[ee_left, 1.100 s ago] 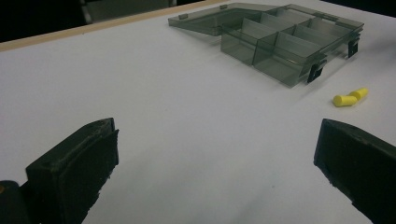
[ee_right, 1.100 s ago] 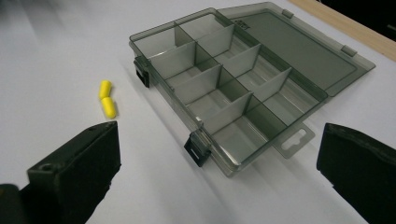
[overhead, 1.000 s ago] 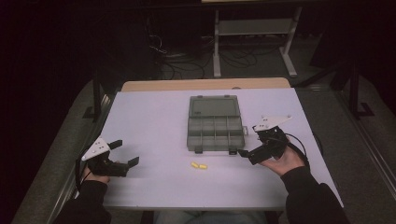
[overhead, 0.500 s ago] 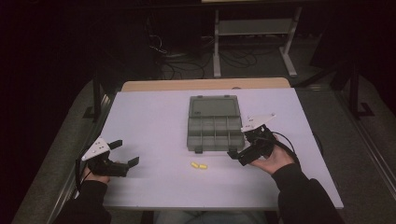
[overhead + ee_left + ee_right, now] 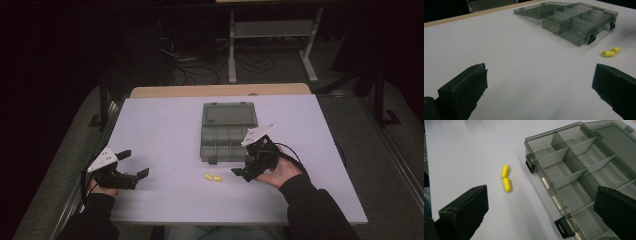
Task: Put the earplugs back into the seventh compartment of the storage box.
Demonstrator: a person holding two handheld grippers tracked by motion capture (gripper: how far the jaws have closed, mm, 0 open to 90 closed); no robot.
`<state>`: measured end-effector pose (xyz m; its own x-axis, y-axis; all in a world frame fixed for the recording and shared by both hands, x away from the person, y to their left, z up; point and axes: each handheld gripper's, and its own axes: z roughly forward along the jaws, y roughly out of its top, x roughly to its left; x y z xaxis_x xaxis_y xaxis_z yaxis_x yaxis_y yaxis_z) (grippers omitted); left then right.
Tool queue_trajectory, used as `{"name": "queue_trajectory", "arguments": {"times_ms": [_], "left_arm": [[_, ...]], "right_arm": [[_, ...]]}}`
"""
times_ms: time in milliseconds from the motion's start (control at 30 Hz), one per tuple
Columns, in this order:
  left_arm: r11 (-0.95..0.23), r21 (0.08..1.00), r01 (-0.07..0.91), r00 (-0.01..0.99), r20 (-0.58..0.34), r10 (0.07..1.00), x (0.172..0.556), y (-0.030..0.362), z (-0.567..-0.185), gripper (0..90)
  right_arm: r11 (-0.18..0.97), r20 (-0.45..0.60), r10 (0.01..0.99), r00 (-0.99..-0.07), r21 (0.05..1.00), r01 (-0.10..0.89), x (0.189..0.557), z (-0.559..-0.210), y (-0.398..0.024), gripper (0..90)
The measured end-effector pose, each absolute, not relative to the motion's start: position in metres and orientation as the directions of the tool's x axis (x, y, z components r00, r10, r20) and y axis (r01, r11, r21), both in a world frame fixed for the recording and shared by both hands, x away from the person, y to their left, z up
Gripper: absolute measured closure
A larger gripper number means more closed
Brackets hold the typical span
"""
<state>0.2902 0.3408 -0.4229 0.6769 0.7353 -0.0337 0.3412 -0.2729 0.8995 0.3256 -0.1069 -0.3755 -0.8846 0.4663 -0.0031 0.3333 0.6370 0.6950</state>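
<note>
Right claw [image 5: 246, 168]: jaws spread wide, nothing between them. It hangs low over the surface [image 5: 165, 125] at the near right corner of the box [image 5: 228, 140], tips turned toward the two yellow plugs [image 5: 213, 177]. In the right gripper view the plugs [image 5: 506, 180] lie end to end, touching, just beside the box's front wall [image 5: 544, 182] and apart from it, ahead of the left-hand jaw.

Left claw [image 5: 134, 164]: also spread, empty, resting low near the left edge of the surface, well apart from plugs and box. Its own view looks across bare surface to the plugs [image 5: 611, 52] and the box [image 5: 576, 25].

Box: lid laid flat open behind, divided compartments; those in sight look empty.

Step, as judged: approach for the pick; right claw is lining up on the plugs, none yet held, none yet in the box.

Next move calls for: shift the right claw left so one plug sits between the jaws, drop to the surface, pinch across the plug's short axis. The pair touch, so a sloppy close could nudge the second one away or catch both.
</note>
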Motion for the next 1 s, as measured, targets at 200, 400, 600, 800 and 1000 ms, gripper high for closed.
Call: {"name": "queue_trajectory", "arguments": {"times_ms": [200,400,600,800,1000], "left_arm": [[-0.274,0.899,0.341,0.678,-0.033,0.734,0.290,0.341,-0.423,0.0],[-0.274,0.899,0.341,0.678,-0.034,0.734,0.290,0.341,-0.423,0.0],[-0.274,0.899,0.342,0.679,-0.034,0.734,0.290,0.341,-0.423,0.0],[-0.274,0.899,0.342,0.679,-0.034,0.733,0.290,0.341,-0.423,0.0],[-0.274,0.899,0.341,0.679,-0.034,0.733,0.290,0.341,-0.423,0.0]], "right_arm": [[0.666,0.001,0.429,-0.903,0.676,0.317,0.324,-0.382,-0.092,0.0],[0.692,0.002,0.389,-0.921,0.660,0.293,0.321,-0.386,-0.076,0.0],[0.715,0.006,0.360,-0.933,0.640,0.280,0.321,-0.394,-0.061,0.0],[0.735,0.007,0.338,-0.941,0.622,0.268,0.320,-0.401,-0.050,0.0],[0.761,0.003,0.317,-0.948,0.596,0.256,0.321,-0.411,-0.039,0.0]]}}
